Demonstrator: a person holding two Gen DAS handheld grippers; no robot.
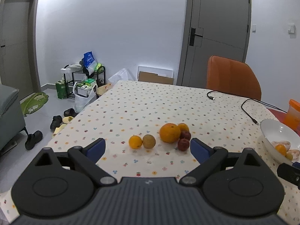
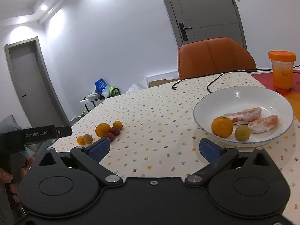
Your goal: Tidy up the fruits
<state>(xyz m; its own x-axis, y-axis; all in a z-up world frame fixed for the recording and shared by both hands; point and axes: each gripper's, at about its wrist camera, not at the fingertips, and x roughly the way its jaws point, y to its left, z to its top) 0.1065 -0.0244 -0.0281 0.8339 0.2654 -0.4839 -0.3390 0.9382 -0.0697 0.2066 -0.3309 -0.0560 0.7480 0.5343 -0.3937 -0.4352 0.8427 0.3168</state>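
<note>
Loose fruit lies on the flowered tablecloth: a large orange (image 1: pixel 169 132), a small orange (image 1: pixel 135 141), a brownish round fruit (image 1: pixel 149 141), two dark red fruits (image 1: pixel 183 144) and another small orange (image 1: pixel 183 127) behind. My left gripper (image 1: pixel 147 146) is open and empty, just in front of them. A white bowl (image 2: pixel 270 101) holds a small orange (image 2: pixel 222 127), a green-yellow fruit (image 2: pixel 242 133) and two peeled citrus pieces (image 2: pixel 243 115). My right gripper (image 2: pixel 154 149) is open and empty, left of and before the bowl. The fruit pile also shows in the right wrist view (image 2: pixel 102 130).
An orange chair (image 2: pixel 215 56) stands behind the table. Black cables (image 1: pixel 249 105) lie on the far cloth. An orange-lidded cup (image 2: pixel 282 69) stands at the right on a red mat. Shoes, bags and a rack sit on the floor to the left.
</note>
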